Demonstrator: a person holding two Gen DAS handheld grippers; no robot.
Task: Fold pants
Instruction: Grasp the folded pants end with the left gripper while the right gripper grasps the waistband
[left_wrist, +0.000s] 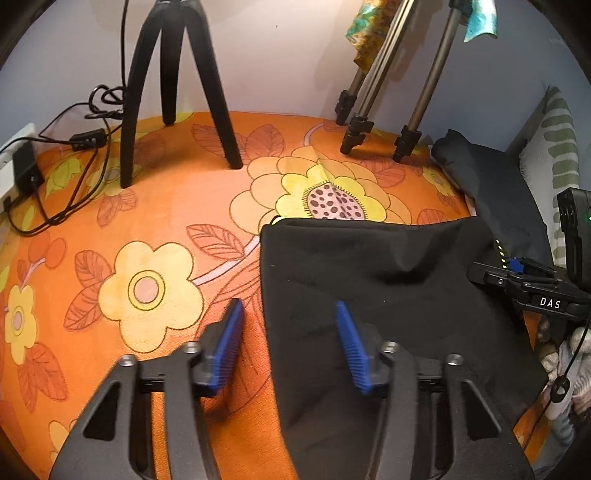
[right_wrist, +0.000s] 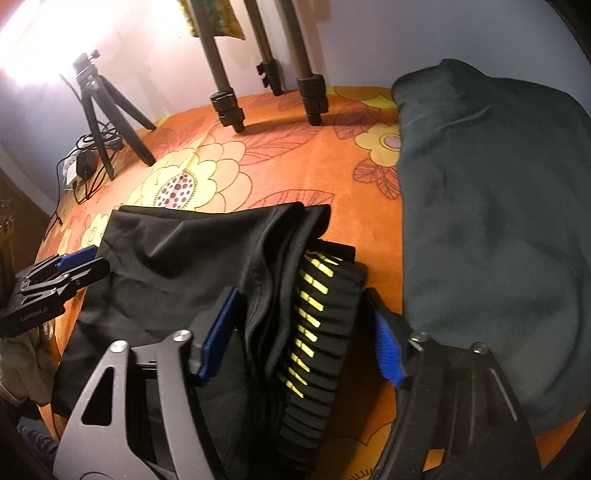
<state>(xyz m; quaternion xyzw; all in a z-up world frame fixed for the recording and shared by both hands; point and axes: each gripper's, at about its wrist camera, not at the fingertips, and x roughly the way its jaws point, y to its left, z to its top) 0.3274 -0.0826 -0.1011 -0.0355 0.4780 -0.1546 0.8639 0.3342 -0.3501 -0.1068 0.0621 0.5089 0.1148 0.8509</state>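
Observation:
Black pants (left_wrist: 388, 295) lie folded on an orange flowered cloth (left_wrist: 155, 229). My left gripper (left_wrist: 288, 314) is open over the pants' left edge, one blue pad over the cloth and one over the fabric. In the right wrist view the pants (right_wrist: 192, 266) show a black waistband with yellow stripes (right_wrist: 317, 314) at the right side. My right gripper (right_wrist: 306, 332) is open with the waistband and the folded layers between its fingers. The right gripper shows in the left wrist view (left_wrist: 517, 277) at the pants' right edge, and the left gripper in the right wrist view (right_wrist: 74, 266).
A black tripod (left_wrist: 177, 92) and a metal tripod (left_wrist: 388, 92) stand at the back of the cloth. Cables and a power strip (left_wrist: 22, 166) lie at the far left. A dark folded garment (right_wrist: 491, 221) lies to the right of the pants.

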